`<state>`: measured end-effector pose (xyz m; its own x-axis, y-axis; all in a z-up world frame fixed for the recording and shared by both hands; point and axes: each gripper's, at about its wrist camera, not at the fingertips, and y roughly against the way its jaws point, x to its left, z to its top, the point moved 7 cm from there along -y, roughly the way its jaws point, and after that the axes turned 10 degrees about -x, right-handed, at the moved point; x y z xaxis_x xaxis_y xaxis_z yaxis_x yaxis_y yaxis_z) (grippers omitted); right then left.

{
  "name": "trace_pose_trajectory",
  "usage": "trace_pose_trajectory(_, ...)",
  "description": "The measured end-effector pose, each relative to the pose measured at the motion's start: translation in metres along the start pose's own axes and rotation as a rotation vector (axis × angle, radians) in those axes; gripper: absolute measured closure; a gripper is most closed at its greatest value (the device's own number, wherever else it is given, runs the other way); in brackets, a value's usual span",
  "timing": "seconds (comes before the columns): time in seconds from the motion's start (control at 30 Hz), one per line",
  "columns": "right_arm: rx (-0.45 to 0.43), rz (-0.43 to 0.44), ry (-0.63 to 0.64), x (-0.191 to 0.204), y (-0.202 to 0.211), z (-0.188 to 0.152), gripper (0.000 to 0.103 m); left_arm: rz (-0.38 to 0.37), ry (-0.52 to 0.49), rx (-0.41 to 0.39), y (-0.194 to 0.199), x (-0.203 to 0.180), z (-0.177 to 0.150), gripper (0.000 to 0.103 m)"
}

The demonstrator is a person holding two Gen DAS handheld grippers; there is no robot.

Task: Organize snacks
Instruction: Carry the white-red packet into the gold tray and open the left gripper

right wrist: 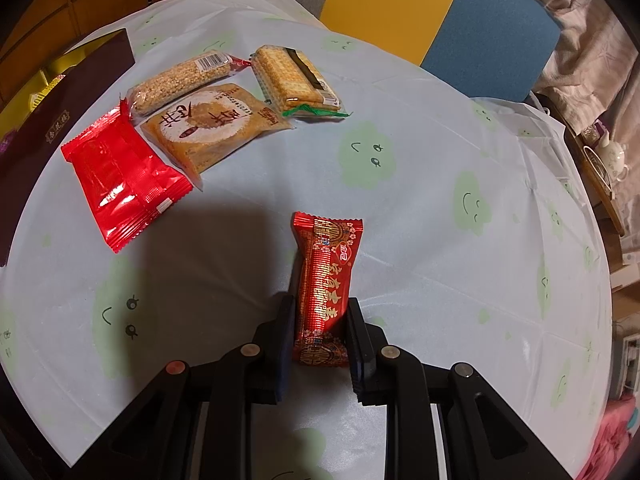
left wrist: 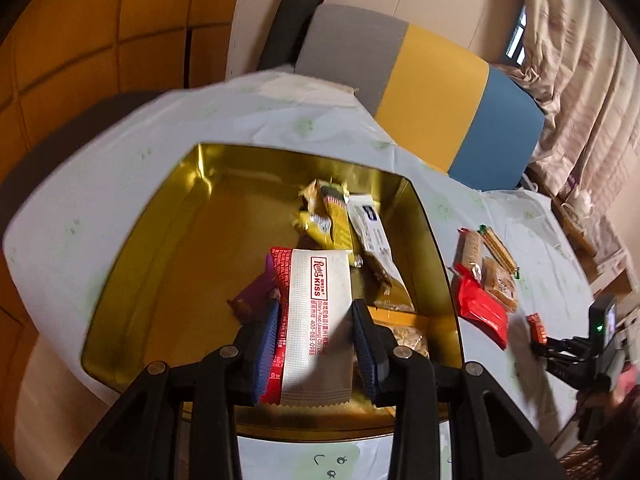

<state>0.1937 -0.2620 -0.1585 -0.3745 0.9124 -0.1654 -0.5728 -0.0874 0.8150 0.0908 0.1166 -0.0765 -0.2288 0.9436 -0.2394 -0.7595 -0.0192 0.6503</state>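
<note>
My left gripper [left wrist: 316, 312] is shut on a white and red snack packet [left wrist: 316, 312], held over the open gold tin [left wrist: 160, 240]. Several packets lie in the tin's right half, among them a yellow one [left wrist: 324, 216] and a white one [left wrist: 370, 224]. My right gripper [right wrist: 320, 312] is shut on a red and gold candy packet [right wrist: 326, 280] just above the pale blue tablecloth [right wrist: 400, 200]. Beyond it on the cloth lie a plain red packet [right wrist: 120, 180], a tan rice cake packet [right wrist: 212, 128], a puffed grain bar [right wrist: 184, 80] and a cracker pack [right wrist: 296, 80].
A dark brown box lid [right wrist: 60, 128] stands at the left edge of the right wrist view. A chair back in grey, yellow and blue [left wrist: 424, 92] is behind the table. The right-hand gripper and its camera [left wrist: 600, 332] show at the right of the left wrist view, beside loose packets [left wrist: 484, 284].
</note>
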Motion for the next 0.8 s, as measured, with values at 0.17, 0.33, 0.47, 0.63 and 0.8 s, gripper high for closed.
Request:
trace_pose_trajectory(0.17,-0.001,-0.006,0.006,0.001,0.000,0.000,0.079,0.009,0.012,0.062,-0.015,0.003,-0.015,0.066)
trace_pose_trajectory(0.33,0.000,-0.010,0.012,0.001,0.000,0.000,0.079,0.000,0.000,0.111,-0.025,-0.001,-0.028,0.065)
trace_pose_trajectory(0.47,-0.001,-0.015,0.018,0.002,0.001,0.000,0.079,0.009,-0.021,0.116,-0.027,-0.002,-0.032,0.065)
trace_pose_trajectory(0.63,-0.001,-0.017,0.020,0.002,0.001,0.000,0.079,0.033,-0.043,0.119,-0.029,0.000,-0.034,0.062)
trace_pose_trajectory(0.8,-0.003,-0.023,0.025,0.003,0.000,-0.001,0.078,0.038,-0.055,0.128,-0.031,-0.001,-0.037,0.060)
